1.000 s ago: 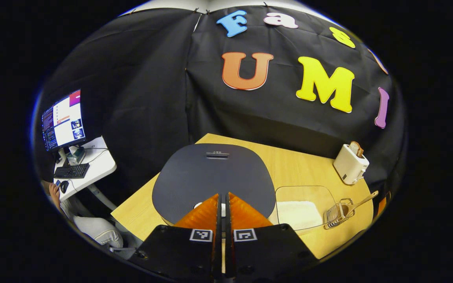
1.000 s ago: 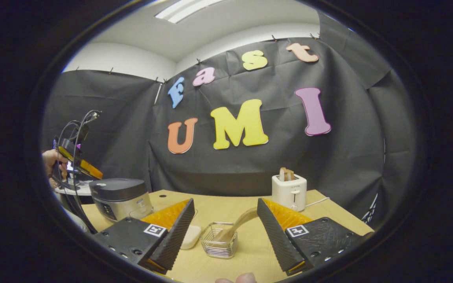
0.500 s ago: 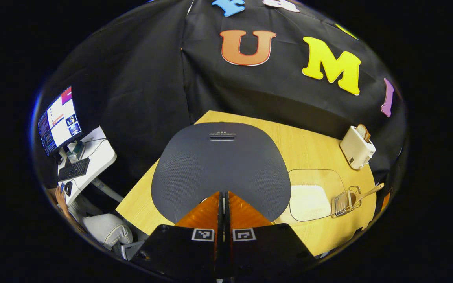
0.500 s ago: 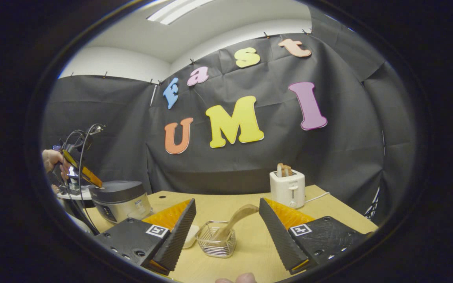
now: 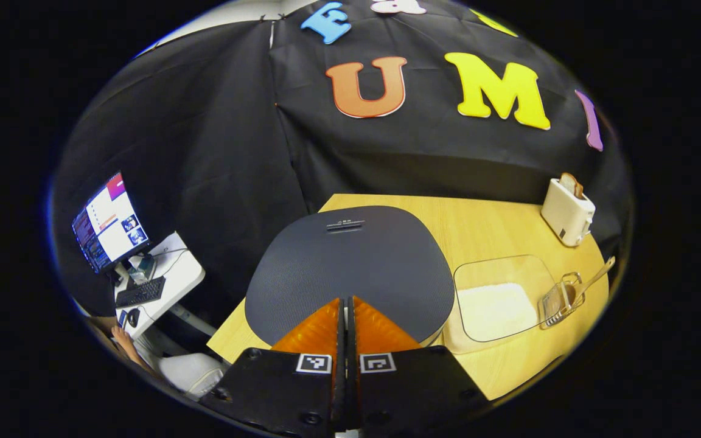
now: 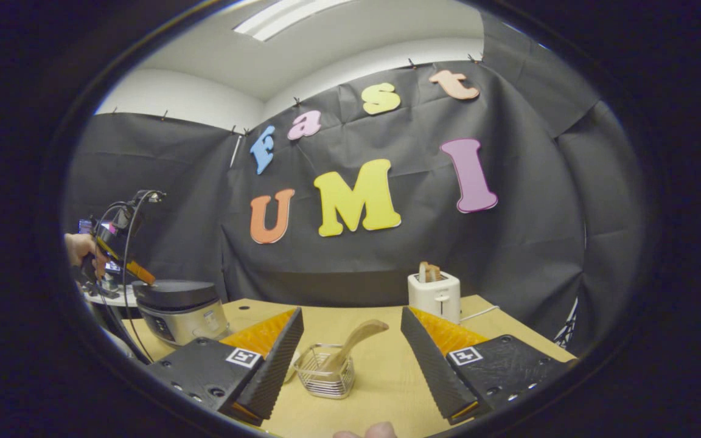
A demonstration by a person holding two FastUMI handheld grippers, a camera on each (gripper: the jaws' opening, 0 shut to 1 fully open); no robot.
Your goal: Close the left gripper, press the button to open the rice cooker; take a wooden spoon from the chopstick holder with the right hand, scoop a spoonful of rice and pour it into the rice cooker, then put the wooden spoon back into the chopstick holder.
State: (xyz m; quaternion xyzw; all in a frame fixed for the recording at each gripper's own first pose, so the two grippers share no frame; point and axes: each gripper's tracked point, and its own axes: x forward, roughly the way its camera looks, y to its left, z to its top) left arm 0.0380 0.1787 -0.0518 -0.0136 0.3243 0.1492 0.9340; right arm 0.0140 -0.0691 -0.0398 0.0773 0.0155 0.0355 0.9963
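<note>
The cooker (image 5: 350, 267) is seen at centre frame in the left gripper view, its dark lid down, and at lower left in the right gripper view (image 6: 180, 307), where it stands on the table (image 6: 387, 377). The left gripper (image 5: 345, 304) is held over the lid's near edge with its jaws pressed together on nothing; in the right gripper view it is seen tilted down at the cooker's top (image 6: 137, 277). The button itself is hidden under the fingers, so whether contact is made cannot be told. A press that lands off the button is judged the main risk: the lid would not be released, and a slanted push could slide the cooker toward the table edge at lower left. The rice dish (image 5: 496, 301), a clear container just beside the cooker at right of frame, could be knocked if the cooker shifts. The right gripper (image 6: 350, 340) is held low at bottom centre with its jaws wide apart, and the spoon (image 6: 356, 340) leans in the wire holder (image 6: 325, 377) between them but farther off, untouched. If the spoon handle is later taken off-centre, the light holder is likely to be tipped or dragged. The toaster (image 6: 434, 295) stands well apart, at the back.
</note>
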